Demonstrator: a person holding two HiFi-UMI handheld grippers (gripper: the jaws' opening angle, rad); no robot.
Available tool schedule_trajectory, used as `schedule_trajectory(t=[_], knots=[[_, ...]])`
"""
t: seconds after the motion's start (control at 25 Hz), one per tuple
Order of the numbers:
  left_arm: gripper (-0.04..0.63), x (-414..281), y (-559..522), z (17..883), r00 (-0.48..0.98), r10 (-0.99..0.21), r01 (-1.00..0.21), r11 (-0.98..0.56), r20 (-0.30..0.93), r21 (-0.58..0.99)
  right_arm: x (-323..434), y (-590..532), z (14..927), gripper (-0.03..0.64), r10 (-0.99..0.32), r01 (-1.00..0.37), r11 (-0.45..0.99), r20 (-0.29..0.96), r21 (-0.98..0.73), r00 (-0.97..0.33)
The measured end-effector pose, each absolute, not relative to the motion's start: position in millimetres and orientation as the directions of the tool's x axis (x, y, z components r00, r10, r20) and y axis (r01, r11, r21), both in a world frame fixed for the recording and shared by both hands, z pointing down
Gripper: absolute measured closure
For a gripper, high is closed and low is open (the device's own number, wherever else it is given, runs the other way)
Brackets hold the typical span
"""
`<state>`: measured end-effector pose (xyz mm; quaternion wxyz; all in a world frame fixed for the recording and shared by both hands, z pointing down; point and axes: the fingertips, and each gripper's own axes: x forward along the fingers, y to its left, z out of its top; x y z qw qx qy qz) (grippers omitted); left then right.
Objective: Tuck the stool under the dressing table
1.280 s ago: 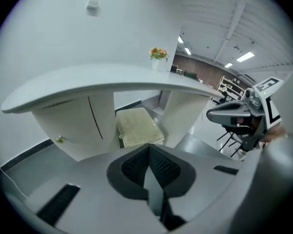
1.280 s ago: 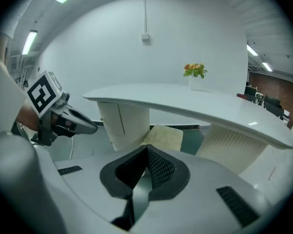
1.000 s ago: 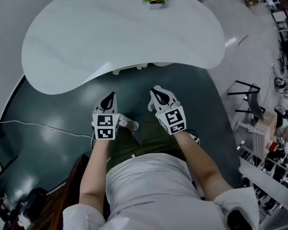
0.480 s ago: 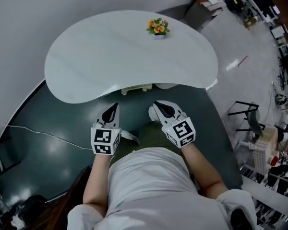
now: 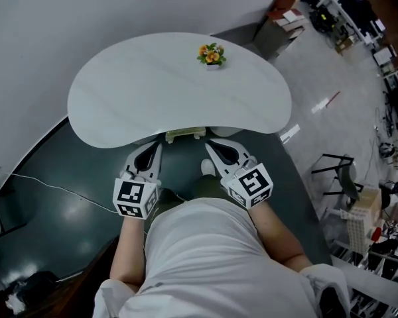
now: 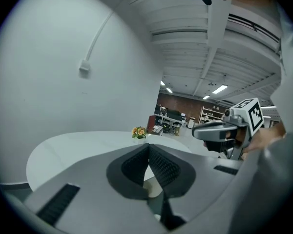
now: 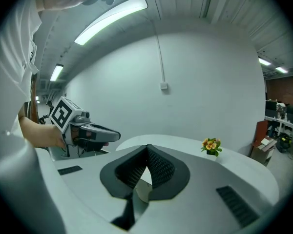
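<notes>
The white kidney-shaped dressing table stands against the wall with a small pot of orange flowers on it. Only a cream edge of the stool peeks out from under the table's front rim; the rest is hidden beneath the top. My left gripper and right gripper hover side by side just in front of that rim, both shut and holding nothing. In the left gripper view the shut gripper points over the tabletop. The right gripper view shows the same, with its gripper shut above the tabletop.
A dark green floor mat lies under the table and me. A white cable runs across it at the left. A black metal frame and cluttered shelves stand at the right, and a box stands beyond the table.
Both grippers have risen together and still sit side by side, shut. The head view has lifted and pulled back, so the table looks smaller and farther below.
</notes>
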<state>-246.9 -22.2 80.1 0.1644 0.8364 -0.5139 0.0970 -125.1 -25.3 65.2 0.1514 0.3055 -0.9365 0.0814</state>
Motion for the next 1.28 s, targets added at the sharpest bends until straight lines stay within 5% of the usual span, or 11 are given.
schedule_trajectory(t=[1.28], knots=[[0.594, -242, -10, 64, 0.333, -0.888, -0.94, -0.286, 0.317, 0.184, -105, -38, 41, 0.607, -0.526, -0.548, 0.836, 0.261, -0.017, -0.81]])
